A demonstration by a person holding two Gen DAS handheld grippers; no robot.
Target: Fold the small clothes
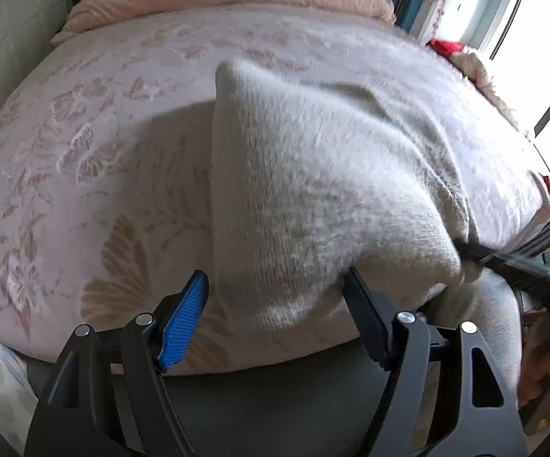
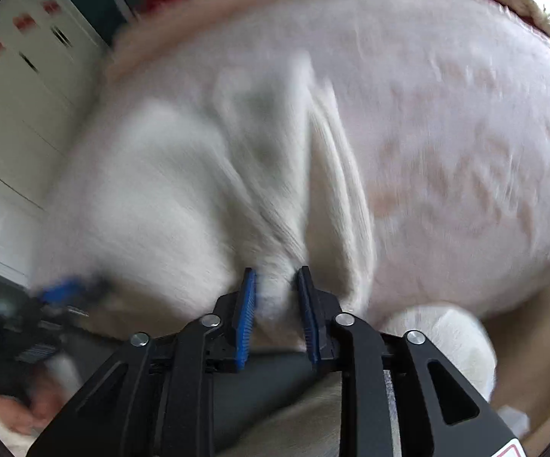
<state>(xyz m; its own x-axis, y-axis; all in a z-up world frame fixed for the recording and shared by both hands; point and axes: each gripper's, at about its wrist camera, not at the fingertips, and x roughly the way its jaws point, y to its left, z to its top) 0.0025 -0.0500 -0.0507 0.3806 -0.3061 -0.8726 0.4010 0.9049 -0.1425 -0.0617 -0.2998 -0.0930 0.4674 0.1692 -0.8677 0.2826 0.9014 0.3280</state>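
While the white sweater [image 1: 313, 175] is lying lengthwise up the bed [image 1: 84, 133], the right gripper [image 2: 275, 297] is pinching its near hem, and the left gripper [image 1: 275, 293] is waiting with released jaws around the neighbouring edge.

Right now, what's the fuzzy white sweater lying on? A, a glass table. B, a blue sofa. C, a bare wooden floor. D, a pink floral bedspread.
D: the fuzzy white sweater lies spread on the pink floral bedspread, whose butterfly and flower pattern shows around it in the left wrist view.
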